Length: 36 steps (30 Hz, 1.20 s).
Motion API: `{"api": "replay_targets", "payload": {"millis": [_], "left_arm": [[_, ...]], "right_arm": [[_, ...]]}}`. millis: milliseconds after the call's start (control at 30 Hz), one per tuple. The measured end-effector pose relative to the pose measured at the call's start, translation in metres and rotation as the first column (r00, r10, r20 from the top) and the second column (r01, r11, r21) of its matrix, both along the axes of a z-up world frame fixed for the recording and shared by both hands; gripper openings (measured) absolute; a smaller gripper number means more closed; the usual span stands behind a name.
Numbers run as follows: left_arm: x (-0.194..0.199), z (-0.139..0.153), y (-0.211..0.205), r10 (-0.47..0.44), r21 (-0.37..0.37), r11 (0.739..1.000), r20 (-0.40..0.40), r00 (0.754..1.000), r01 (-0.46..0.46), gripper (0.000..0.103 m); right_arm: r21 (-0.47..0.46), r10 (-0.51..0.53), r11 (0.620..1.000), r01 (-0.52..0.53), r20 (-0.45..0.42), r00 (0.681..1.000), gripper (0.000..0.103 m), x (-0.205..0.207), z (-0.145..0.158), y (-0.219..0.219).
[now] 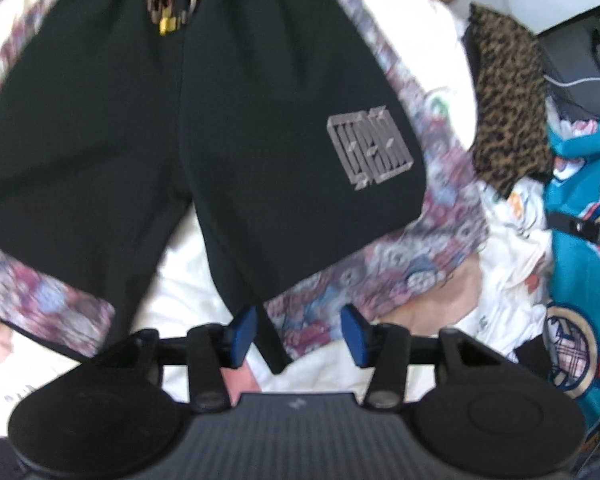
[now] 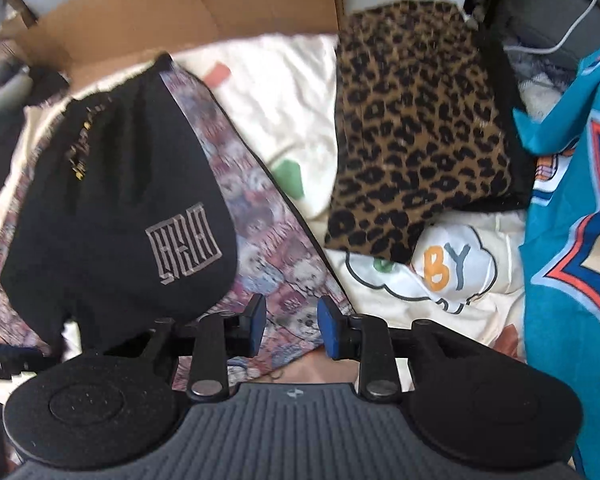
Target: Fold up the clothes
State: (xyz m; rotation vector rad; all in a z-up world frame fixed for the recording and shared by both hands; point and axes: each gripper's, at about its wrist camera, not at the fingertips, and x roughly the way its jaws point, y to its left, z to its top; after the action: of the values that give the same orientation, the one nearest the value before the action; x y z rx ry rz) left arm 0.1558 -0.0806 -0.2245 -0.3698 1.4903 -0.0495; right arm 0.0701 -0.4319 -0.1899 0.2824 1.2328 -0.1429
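Black shorts (image 1: 220,140) with a grey logo (image 1: 370,148) and purple patterned side panels lie spread flat on white bedding (image 1: 188,292), waistband and drawstring (image 1: 172,4) at the far end. My left gripper (image 1: 298,322) hovers over the right leg's hem. Its blue pads stand apart and press on nothing, with the cloth lying below them. In the right wrist view the same shorts (image 2: 120,200) lie to the left. My right gripper (image 2: 292,316) is open above the patterned side panel (image 2: 276,248), with nothing held.
A folded leopard-print cloth (image 2: 416,128) lies right of the shorts, and a teal jersey (image 2: 572,220) lies further right. A white garment printed "BY" (image 2: 448,268) sits between them. A cardboard sheet (image 2: 180,12) stands at the far edge. A cable and dark items are at the top right.
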Motion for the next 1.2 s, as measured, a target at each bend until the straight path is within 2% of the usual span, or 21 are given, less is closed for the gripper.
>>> {"api": "replay_targets", "payload": {"millis": [133,267,600,733,833,1033,1200], "left_arm": [[0.021,0.049,0.01,-0.013,0.028,1.0,0.075,0.997,0.011,0.051],[0.038,0.1,0.026,-0.027,0.067,0.998,0.143,0.989,0.017,0.055],[0.065,0.223,0.079,-0.042,0.133,0.991,0.243,0.969,0.01,0.056],[0.067,0.273,0.107,-0.026,0.154,0.988,0.284,0.958,-0.019,0.062],[0.067,0.306,0.127,-0.025,0.176,0.984,0.32,0.947,-0.033,0.063],[0.057,0.338,0.163,-0.014,0.214,0.975,0.353,0.936,-0.066,0.065],[0.038,0.344,0.182,-0.008,0.215,0.973,0.379,0.925,-0.08,0.065]], "right_arm": [[0.006,-0.015,1.0,0.015,0.055,0.998,0.035,-0.004,0.038,0.001],[-0.004,-0.016,1.0,0.017,0.095,0.995,0.035,-0.003,0.076,0.003],[0.008,0.032,0.999,-0.034,0.197,0.98,0.037,-0.001,0.166,0.017],[0.035,0.038,0.998,-0.047,0.234,0.972,0.04,0.004,0.191,0.025],[0.045,0.037,0.998,-0.049,0.243,0.969,0.04,0.01,0.202,0.035],[0.078,0.024,0.996,-0.047,0.275,0.961,0.04,0.022,0.213,0.053],[0.105,0.004,0.994,-0.036,0.293,0.956,0.041,0.029,0.229,0.062]]}}
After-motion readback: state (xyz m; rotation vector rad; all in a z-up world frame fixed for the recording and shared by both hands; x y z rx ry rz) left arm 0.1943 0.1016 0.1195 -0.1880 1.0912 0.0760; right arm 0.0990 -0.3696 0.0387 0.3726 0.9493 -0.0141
